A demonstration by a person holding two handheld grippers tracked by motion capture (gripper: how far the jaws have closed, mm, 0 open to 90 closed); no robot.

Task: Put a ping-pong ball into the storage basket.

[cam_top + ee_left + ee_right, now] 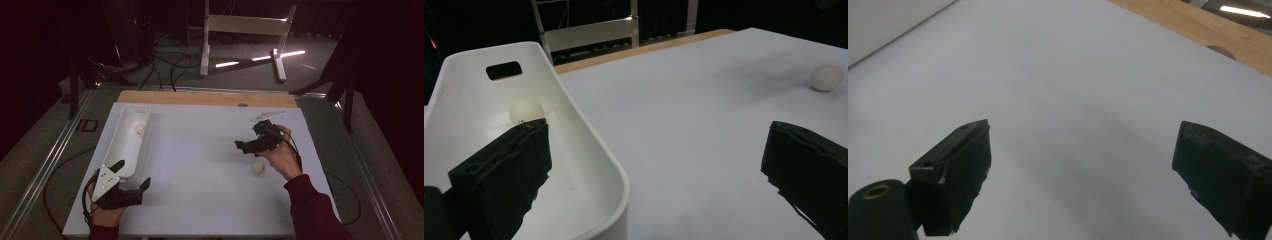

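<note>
- High view: right gripper (248,146) jaws apart, empty; loose ball (258,168) lies just beside it, toward the wrist.
- Left gripper view: left gripper (659,175) jaws apart, straddling the tray (616,175) wall; second ball (526,110) lies inside, ahead.
- Right gripper view: bare table (1058,75) ahead.
- Handling, judged: light, smooth, rolls easily; clamp gently across its widest part.

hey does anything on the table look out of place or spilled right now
Nothing is spilled or damaged. One white ball lies loose on the table by the right hand, while a matching ball sits inside the white bin. Both grippers, left and right, are open and empty.
</note>
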